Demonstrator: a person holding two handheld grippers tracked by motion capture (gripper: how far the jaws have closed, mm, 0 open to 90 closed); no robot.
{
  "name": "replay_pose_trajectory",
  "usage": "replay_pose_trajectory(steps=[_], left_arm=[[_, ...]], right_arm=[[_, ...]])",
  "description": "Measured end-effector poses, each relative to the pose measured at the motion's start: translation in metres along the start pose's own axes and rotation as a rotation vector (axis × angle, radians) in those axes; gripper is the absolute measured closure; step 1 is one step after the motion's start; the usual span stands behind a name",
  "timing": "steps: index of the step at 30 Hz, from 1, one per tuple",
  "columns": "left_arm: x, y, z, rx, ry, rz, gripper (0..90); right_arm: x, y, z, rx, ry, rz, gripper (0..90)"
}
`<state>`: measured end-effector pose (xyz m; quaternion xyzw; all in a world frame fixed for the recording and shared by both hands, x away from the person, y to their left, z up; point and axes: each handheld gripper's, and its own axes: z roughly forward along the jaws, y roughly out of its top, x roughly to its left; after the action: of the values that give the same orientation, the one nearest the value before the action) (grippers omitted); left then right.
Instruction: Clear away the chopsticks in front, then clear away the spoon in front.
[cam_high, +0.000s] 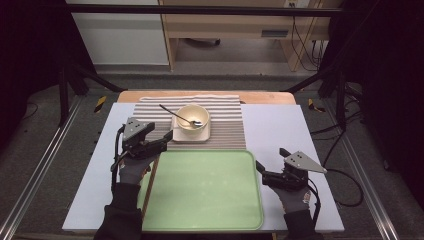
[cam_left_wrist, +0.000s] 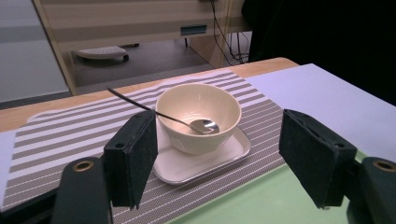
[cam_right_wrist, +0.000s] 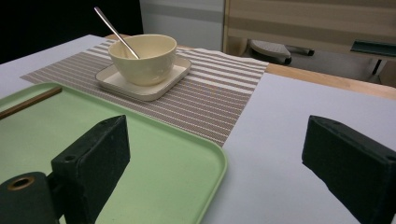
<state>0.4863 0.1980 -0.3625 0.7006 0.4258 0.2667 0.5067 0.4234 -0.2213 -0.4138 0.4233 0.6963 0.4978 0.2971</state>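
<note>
A cream bowl (cam_high: 193, 117) stands on a small square cream plate (cam_high: 190, 135) on a grey striped placemat (cam_high: 225, 125). A metal spoon (cam_high: 175, 114) rests in the bowl with its handle leaning out to the back left. My left gripper (cam_high: 166, 141) hovers just left of the plate, over the mat's front left corner. It is open, and its view frames the bowl (cam_left_wrist: 198, 116) and the spoon (cam_left_wrist: 187, 122) between the wide jaws. My right gripper (cam_high: 271, 159) is open and holds nothing. It sits at the right edge of the green tray (cam_high: 202, 200).
The green tray (cam_right_wrist: 140, 154) lies in front of the mat on a white board (cam_high: 280, 130). A thin brown stick (cam_high: 150, 185) lies along the tray's left side. The board's edges drop to the floor, with metal rails on both sides and a wooden desk behind.
</note>
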Motion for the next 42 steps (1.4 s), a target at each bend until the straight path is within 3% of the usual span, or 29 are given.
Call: replay_pose_trajectory(steps=[14, 20, 42], left_arm=[[0.011, 0.013, 0.024, -0.023, 0.034, 0.034, 27.5], [0.015, 0.016, 0.038, -0.005, 0.047, 0.049, 27.0], [0.039, 0.009, 0.080, 0.071, 0.088, 0.028, 26.3]], right_arm=[[-0.001, 0.000, -0.001, -0.003, -0.002, 0.002, 7.9], [-0.002, -0.001, 0.000, 0.001, -0.004, 0.002, 7.9], [-0.002, -0.003, 0.002, 0.011, -0.003, -0.005, 7.8]])
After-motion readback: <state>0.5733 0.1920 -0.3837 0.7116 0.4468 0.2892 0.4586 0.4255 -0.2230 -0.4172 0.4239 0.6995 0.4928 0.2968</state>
